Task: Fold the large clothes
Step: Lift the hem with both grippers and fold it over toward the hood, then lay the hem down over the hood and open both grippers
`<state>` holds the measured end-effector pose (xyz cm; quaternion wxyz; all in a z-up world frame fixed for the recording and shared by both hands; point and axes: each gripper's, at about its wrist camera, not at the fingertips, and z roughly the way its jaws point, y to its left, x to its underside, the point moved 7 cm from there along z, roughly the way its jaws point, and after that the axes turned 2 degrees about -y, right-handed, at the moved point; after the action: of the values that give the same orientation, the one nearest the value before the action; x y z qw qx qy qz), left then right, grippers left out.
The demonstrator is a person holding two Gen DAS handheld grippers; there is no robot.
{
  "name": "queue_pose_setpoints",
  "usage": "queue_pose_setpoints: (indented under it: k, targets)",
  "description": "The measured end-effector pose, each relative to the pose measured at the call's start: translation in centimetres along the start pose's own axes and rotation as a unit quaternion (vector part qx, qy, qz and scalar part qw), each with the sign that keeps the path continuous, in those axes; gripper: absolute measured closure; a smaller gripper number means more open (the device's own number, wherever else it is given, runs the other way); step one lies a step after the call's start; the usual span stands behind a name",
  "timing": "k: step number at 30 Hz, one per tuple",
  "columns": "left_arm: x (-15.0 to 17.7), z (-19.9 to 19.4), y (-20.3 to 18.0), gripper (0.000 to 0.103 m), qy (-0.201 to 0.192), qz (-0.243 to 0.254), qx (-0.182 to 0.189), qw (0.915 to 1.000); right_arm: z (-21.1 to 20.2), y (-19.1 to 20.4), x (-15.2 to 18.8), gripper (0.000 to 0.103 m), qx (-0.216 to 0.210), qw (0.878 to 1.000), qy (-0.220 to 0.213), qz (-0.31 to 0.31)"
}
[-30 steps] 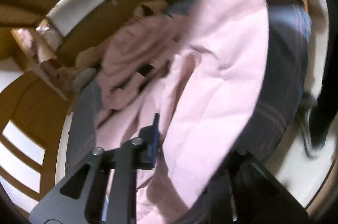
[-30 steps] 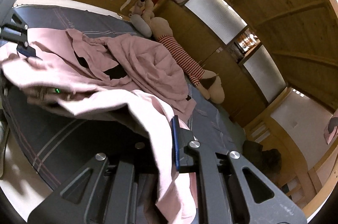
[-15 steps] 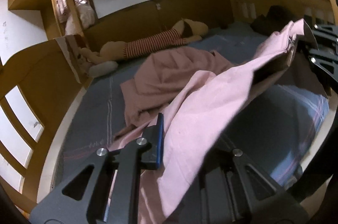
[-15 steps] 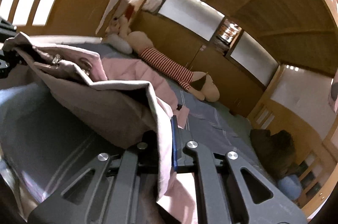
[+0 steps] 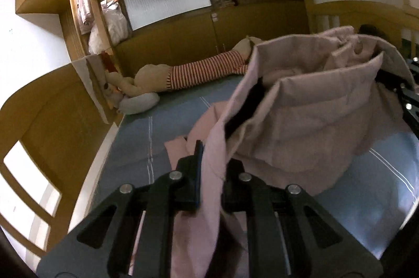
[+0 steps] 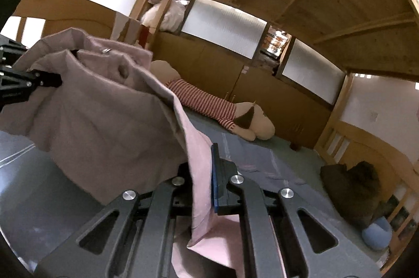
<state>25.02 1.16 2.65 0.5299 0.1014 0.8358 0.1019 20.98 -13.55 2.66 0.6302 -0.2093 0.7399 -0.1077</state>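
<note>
Pink cloth was pinched in both the left gripper [image 5: 210, 168] and the right gripper [image 6: 203, 173], the pink garment [image 5: 309, 105] hanging between them above the grey-blue bed [image 5: 136, 147], a striped plush toy [image 5: 199, 71] lying at twelve o'clock.

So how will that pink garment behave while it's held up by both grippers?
Probably floppy: the pink garment sags and bunches between the left gripper and right gripper. Likely light, since thin edge pinches carry it. It may swing or unfold unevenly.
</note>
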Motion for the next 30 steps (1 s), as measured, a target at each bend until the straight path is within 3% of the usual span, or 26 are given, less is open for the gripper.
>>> queue_pose_setpoints:
  k: [4, 10, 15, 20, 25, 27, 29, 30]
  targets:
    - [-2.8, 5.4, 0.8, 0.092, 0.017, 0.023, -0.013, 0.9995, 4.7, -0.4, -2.0, 0.099, 0.012, 0.999, 0.007, -0.030]
    - [-5.7, 15.1, 2.2, 0.091, 0.042, 0.067, -0.024, 0.9966, 15.1, -0.5, -2.8, 0.099, 0.039, 0.993, 0.030, -0.109]
    - [-6.3, 25.3, 3.0, 0.090, 0.071, 0.090, -0.022, 0.9931, 25.3, 0.0, -1.4, 0.099, 0.041, 0.986, 0.065, -0.151]
    - [-5.1, 34.4, 2.4, 0.088, 0.082, 0.108, -0.028, 0.9903, 34.3, 0.9, 1.8, 0.099, 0.024, 0.983, 0.109, -0.147]
    - [-4.5, 39.3, 3.2, 0.074, 0.065, 0.077, -0.033, 0.9943, 41.0, 2.7, 5.2, 0.098, -0.008, 0.981, 0.152, -0.117]
    - [-4.5, 40.7, 4.0, 0.068, 0.064, 0.057, -0.029, 0.9959, 42.3, 3.0, 5.7, 0.092, -0.014, 0.983, 0.155, -0.102]
    - [-4.2, 41.9, 5.1, 0.049, 0.058, 0.029, -0.037, 0.9972, 43.7, 3.0, 6.0, 0.087, -0.023, 0.984, 0.164, -0.072]
    - [-4.1, 42.3, 5.8, 0.029, 0.057, 0.014, -0.046, 0.9972, 44.2, 2.8, 6.0, 0.077, -0.022, 0.984, 0.168, -0.063]
